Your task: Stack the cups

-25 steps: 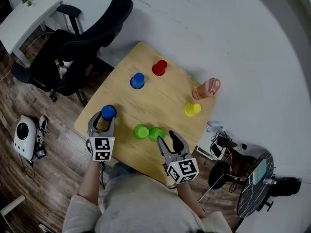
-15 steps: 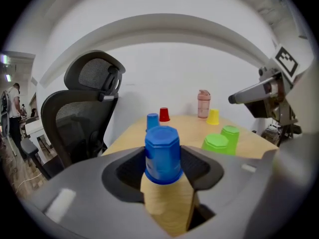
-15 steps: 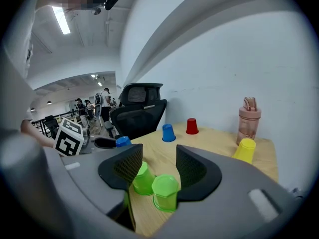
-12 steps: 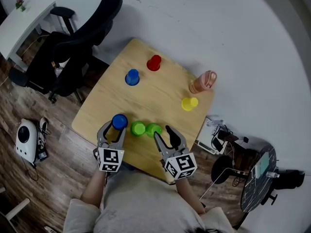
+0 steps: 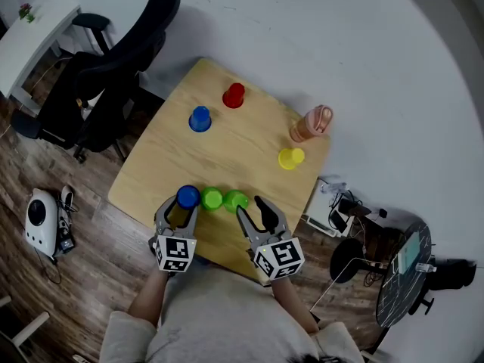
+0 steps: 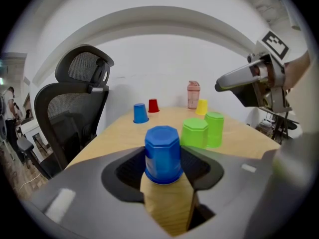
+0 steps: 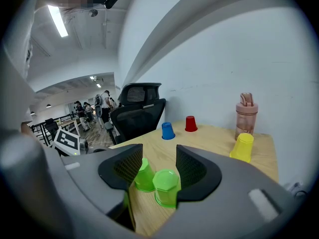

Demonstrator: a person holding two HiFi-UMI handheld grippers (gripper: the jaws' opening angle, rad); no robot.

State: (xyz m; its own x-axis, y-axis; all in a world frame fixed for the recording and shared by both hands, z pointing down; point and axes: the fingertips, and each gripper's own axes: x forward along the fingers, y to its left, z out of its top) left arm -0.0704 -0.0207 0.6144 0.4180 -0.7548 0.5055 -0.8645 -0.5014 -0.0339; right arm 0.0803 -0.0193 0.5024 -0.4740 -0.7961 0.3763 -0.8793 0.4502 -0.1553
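An upside-down blue cup (image 5: pixel 187 196) (image 6: pixel 162 154) sits between the jaws of my left gripper (image 5: pixel 184 207) (image 6: pixel 163 161), which is shut on it. It is just left of two upside-down green cups (image 5: pixel 212 198) (image 5: pixel 235 200) at the table's near edge. My right gripper (image 5: pixel 254 210) (image 7: pixel 155 169) stands open right behind the right-hand green cup (image 7: pixel 167 187), its pads not pressing on it. Farther back stand a second blue cup (image 5: pixel 200 119), a red cup (image 5: pixel 234 95) and a yellow cup (image 5: pixel 290 158), all upside down.
A pink bottle (image 5: pixel 310 123) stands at the wooden table's (image 5: pixel 242 146) far right corner, near the yellow cup. A black office chair (image 5: pixel 113 66) is off the table's left side. Bags and a dark stool (image 5: pixel 393 278) lie on the floor to the right.
My left gripper has carried the blue cup rightward along the near edge, up beside the green cups. The right gripper has kept still.
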